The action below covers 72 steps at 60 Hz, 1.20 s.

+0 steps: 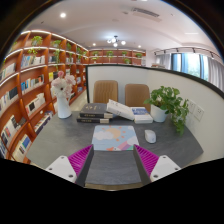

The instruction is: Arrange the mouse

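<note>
A small white mouse [150, 136] lies on the grey table [60, 140], right of a pastel mouse pad [115, 138] and in front of a potted plant. My gripper [113, 163] hovers over the near table edge with its two magenta-padded fingers [80, 158] spread wide apart and nothing between them. The mouse is beyond the right finger, a little to its right. The pad lies straight ahead of the fingers.
A stack of books [96, 113] and an open book [132, 110] lie at the table's far side. A white vase with flowers [64, 100] stands at the left, a green potted plant [168, 103] at the right. Two chairs [105, 90] stand behind. Bookshelves [30, 80] line the left wall.
</note>
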{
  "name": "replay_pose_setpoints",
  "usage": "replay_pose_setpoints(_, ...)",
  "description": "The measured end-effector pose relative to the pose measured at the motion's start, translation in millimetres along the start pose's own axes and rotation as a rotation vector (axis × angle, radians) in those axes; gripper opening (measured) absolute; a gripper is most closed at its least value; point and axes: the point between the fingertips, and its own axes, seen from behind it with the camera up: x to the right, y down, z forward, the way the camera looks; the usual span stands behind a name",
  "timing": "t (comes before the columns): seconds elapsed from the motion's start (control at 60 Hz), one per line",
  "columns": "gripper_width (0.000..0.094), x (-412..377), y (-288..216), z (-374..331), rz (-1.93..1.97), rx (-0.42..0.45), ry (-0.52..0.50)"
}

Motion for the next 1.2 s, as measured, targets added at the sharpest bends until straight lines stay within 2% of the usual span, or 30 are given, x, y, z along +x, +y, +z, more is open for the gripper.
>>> replay_pose_setpoints(0.133, 0.0792, 12, 28, 22, 0.005, -0.022, -0.004)
replay_pose_setpoints(0.25, 0.0791, 38, 69, 29, -0.004, -0.080, 0.023)
replay_pose_setpoints(0.433, 0.0794, 113, 128, 52, 0.027, -0.187, 0.111)
replay_pose_setpoints(0.567, 0.0783, 163, 145, 82, 0.057, -0.241, 0.154)
replay_pose_setpoints(0.733, 0.0775, 198, 134, 154, 0.063, -0.259, 0.135)
replay_pose_setpoints(1.067, 0.0782, 232, 73, 296, 0.056, -0.238, 0.100)
replay_pose_setpoints(1.2, 0.0664, 224, 63, 320, 0.086, -0.225, 0.072)
